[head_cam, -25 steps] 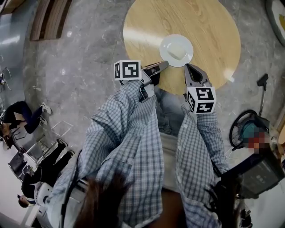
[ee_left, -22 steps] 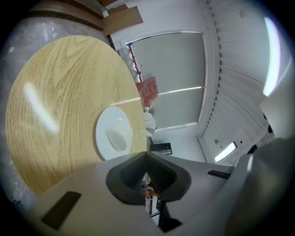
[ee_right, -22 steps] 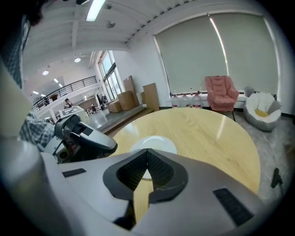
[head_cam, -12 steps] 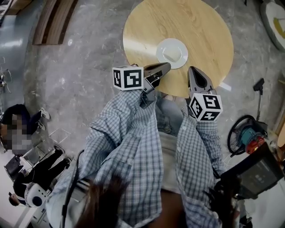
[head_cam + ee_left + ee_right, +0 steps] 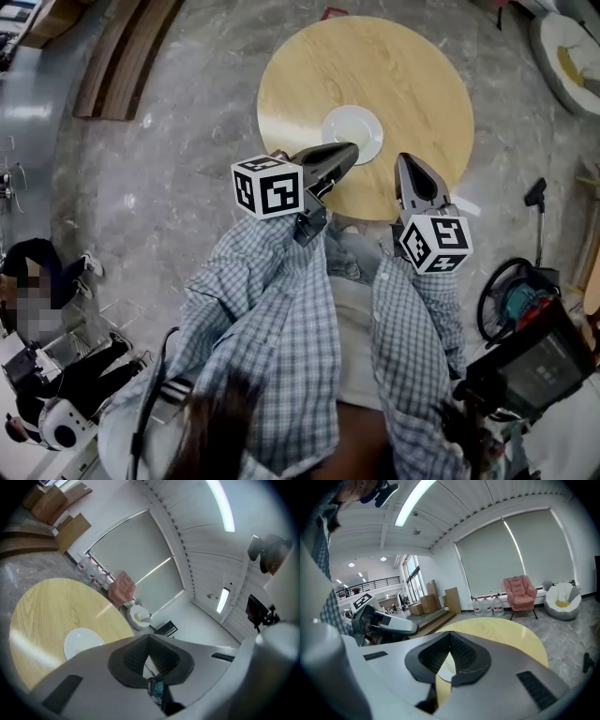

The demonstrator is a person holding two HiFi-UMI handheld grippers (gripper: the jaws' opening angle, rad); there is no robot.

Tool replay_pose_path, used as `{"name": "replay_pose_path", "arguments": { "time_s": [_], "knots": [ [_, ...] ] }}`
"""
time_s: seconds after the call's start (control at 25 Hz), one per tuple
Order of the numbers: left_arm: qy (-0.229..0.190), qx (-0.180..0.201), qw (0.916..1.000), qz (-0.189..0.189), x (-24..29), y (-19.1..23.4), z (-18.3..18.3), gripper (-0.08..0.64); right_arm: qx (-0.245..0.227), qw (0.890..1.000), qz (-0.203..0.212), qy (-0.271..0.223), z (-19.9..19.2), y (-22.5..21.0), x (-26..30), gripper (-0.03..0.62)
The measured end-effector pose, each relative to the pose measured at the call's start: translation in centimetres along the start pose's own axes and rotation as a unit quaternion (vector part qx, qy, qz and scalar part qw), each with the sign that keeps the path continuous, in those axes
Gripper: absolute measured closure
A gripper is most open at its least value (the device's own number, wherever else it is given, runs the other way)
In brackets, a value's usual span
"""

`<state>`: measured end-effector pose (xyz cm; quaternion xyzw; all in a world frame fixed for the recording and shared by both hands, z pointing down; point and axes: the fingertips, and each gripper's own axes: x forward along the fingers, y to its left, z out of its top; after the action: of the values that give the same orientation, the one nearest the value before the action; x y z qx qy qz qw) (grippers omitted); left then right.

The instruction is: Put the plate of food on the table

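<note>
The plate (image 5: 352, 134) stands on the round wooden counter (image 5: 412, 70), close to its middle and a little toward the near edge. It looks white and flat; what lies on it is too pale to make out. The left tongs (image 5: 339, 156) and the right tongs (image 5: 409, 172) both hang over the near edge of the counter, and both have their jaws closed together with nothing between them. In each gripper view only a thin slit shows between the pads, and through it a piece of the counter. The plate lies ahead of both tongs, in the space between their two lines, and touches neither of them. The left tongs are nearer: their tip is just beside the near rim of the plate, while the right tongs are further off to the right. The plate is round, so it has no long axis, and any side is equal for a grasp. In my judgement the plate is set down and the task is finished or almost finished.
</note>
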<state>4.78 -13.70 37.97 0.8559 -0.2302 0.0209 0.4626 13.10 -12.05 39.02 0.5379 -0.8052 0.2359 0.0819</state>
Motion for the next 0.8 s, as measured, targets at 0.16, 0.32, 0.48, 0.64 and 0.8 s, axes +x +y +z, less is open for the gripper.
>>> {"name": "replay_pose_path", "arguments": {
  "time_s": [0.16, 0.32, 0.48, 0.64, 0.8],
  "knots": [
    [-0.007, 0.03, 0.9995, -0.005, 0.0, -1.0, 0.8, 0.552, -0.004, 1.0, 0.001, -0.02, 1.6, 0.2, -0.3, 0.584],
    [-0.018, 0.027, 0.9994, -0.014, -0.1, -2.0, 1.8, 0.554, 0.015, 0.999, 0.008, -0.045, 3.5, 0.6, -0.6, 0.584],
    [-0.022, 0.049, 0.9985, -0.008, -0.3, -2.7, 2.6, 0.554, 0.016, 0.998, 0.012, -0.063, 4.8, 1.0, -0.8, 0.584],
    [-0.027, 0.068, 0.9973, 0.005, -0.6, -2.8, 3.0, 0.554, -0.001, 0.998, 0.01, -0.065, 5.0, 1.2, -0.9, 0.584],
    [-0.027, 0.084, 0.996, 0.013, -0.9, -2.7, 3.2, 0.554, -0.008, 0.998, 0.011, -0.057, 4.8, 1.5, -0.5, 0.584]
  ]
}}
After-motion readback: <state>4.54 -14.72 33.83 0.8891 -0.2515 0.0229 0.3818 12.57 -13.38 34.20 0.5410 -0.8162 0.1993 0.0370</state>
